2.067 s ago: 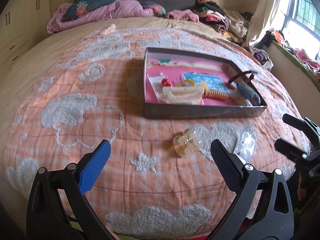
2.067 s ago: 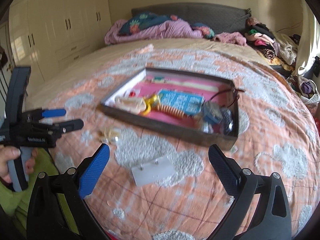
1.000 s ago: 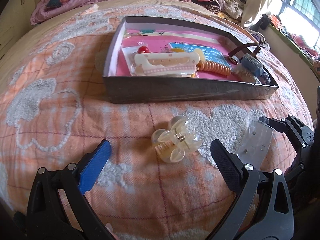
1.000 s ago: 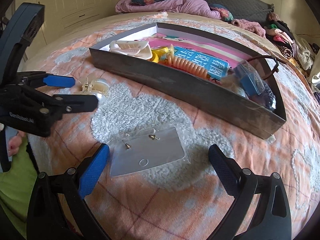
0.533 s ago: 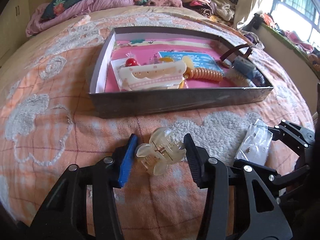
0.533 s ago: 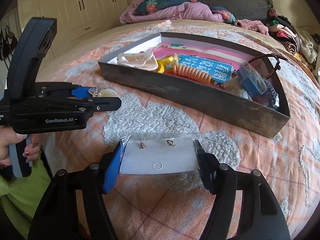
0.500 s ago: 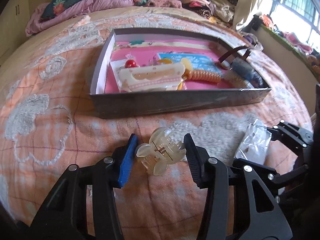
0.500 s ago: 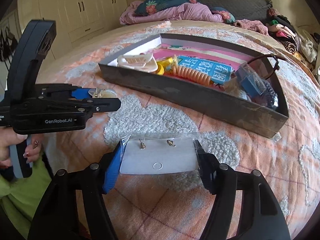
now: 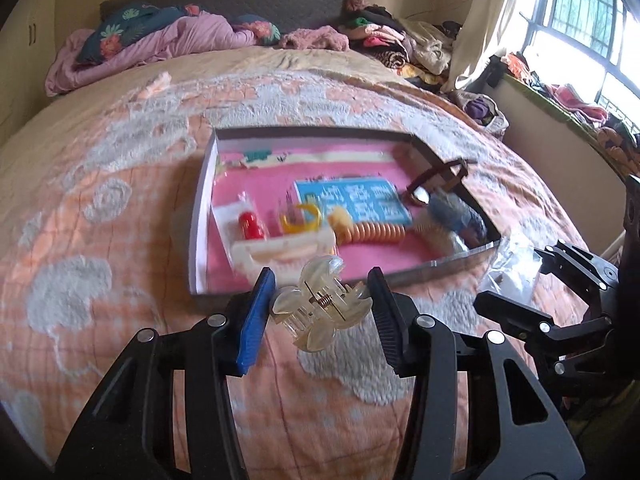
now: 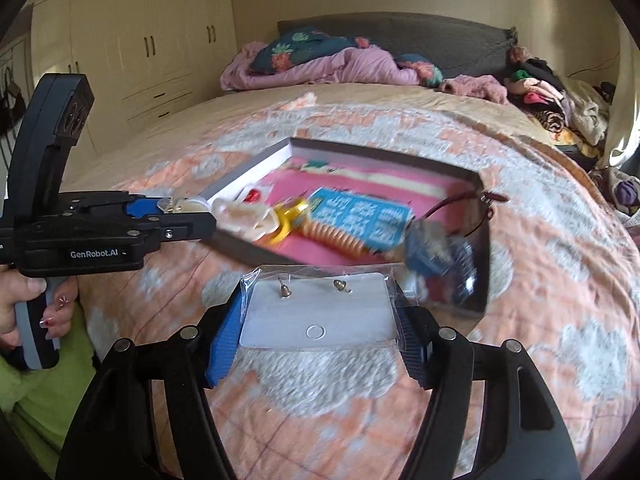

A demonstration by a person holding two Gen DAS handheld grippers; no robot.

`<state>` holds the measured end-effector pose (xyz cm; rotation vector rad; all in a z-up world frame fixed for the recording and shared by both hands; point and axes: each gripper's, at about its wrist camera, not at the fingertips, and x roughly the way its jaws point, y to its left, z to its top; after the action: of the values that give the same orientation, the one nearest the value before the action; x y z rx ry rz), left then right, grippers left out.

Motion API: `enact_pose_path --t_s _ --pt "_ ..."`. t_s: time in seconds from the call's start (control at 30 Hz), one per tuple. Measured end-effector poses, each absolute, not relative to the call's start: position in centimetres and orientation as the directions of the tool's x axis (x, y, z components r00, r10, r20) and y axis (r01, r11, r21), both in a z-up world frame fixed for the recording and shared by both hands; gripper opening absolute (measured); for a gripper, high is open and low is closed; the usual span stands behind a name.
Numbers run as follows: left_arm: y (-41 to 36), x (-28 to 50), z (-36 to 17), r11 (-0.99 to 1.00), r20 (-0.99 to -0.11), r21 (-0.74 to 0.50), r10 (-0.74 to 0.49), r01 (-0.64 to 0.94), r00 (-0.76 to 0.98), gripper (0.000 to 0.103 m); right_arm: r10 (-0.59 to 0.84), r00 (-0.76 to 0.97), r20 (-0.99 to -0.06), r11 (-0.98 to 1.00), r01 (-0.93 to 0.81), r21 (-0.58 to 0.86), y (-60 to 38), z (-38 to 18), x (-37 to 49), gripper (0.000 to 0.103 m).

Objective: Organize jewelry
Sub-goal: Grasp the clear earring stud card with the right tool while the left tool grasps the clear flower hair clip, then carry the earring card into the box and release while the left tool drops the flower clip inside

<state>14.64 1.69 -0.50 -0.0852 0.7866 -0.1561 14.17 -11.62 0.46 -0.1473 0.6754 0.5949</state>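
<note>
Both tongs (image 9: 320, 304) (image 10: 316, 312) now raised, clip (image 9: 318, 306) and packet (image 10: 318, 312) between.

Tray (image 9: 202, 216) contents smeared by motion blur in both views; print on the blue card (image 9: 352, 200) unreadable. Hair claw (image 9: 320, 306) covers part of the tray's near wall. Earring packet (image 10: 318, 310) hides bedspread (image 10: 560, 280) beneath. Left hand (image 10: 24, 312) cut off at frame edge.

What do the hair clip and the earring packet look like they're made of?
Hair clip: likely translucent glossy plastic, pale yellowish, with a metal coil spring showing. Earring packet: clear crinkly plastic film over a pale, seemingly plastic card; two small metallic-looking studs.
</note>
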Motion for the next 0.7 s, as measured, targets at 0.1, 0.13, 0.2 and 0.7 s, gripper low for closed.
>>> enact_pose_path --t_s 0.1,0.13,0.2,0.7 --pt "1.9 15.4 0.2 0.986 -0.688 -0.129 -0.164 0.104 0.707 0.040 0.457 0.641 -0.616 0.834 -0.550 0.045 -11.6 1.1 14.8 0.066" --pt "2.0 15.9 0.4 0.986 -0.685 -0.130 -0.163 0.101 0.710 0.040 0.454 0.646 -0.613 0.836 -0.547 0.044 -11.7 1.3 15.1 0.066" --pt "2.2 16.3 0.6 0.987 -0.682 -0.126 -0.159 0.099 0.714 0.040 0.448 0.654 -0.610 0.842 -0.538 0.043 -11.5 1.6 15.8 0.066" --pt "2.9 19.5 0.5 0.988 -0.691 -0.122 -0.150 0.090 0.708 0.040 0.424 0.661 -0.620 0.860 -0.508 0.047 -10.9 1.8 18.7 0.066"
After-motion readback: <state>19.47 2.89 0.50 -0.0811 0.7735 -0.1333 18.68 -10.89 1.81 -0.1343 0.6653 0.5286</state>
